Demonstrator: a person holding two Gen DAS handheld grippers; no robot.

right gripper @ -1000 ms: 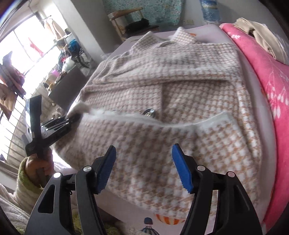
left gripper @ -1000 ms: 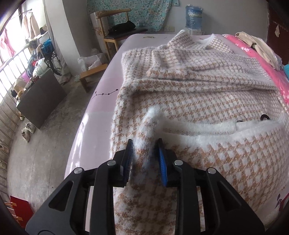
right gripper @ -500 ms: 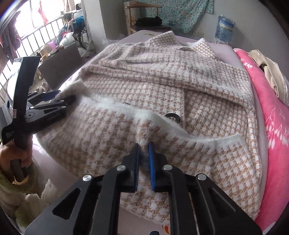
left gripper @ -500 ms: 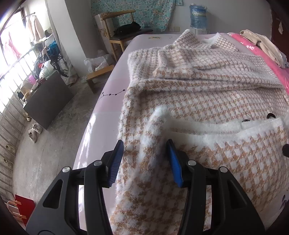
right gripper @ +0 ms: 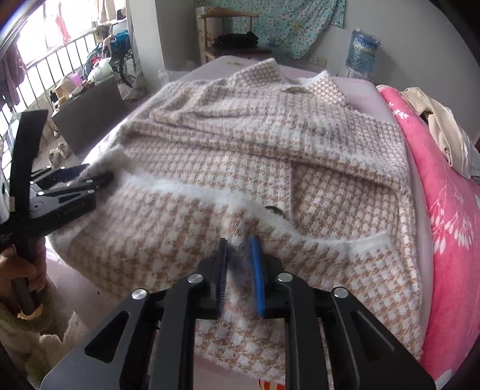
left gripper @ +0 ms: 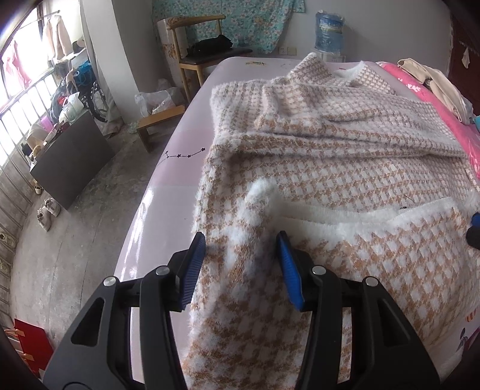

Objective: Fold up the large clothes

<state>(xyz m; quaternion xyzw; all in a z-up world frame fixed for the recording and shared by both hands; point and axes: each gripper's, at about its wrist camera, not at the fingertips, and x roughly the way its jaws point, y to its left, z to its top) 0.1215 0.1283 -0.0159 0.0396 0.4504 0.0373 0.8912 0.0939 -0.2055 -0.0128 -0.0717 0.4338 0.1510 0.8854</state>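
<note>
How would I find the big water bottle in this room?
Start at the bed and look past its far end to the wall. Right of the hanging flowery cloth, by a wall socket, stands the blue water jug. It is the only see-through blue barrel there; the wooden chair is further left.

1 coat (left gripper: 345, 168), 2 grippers (left gripper: 240, 264), 1 chair (left gripper: 204, 54)

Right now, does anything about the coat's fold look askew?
Yes. The folded-up hem lies slanted and rumpled across the coat, bunched into a ridge at its left corner. Nothing looks torn or spilled.
</note>
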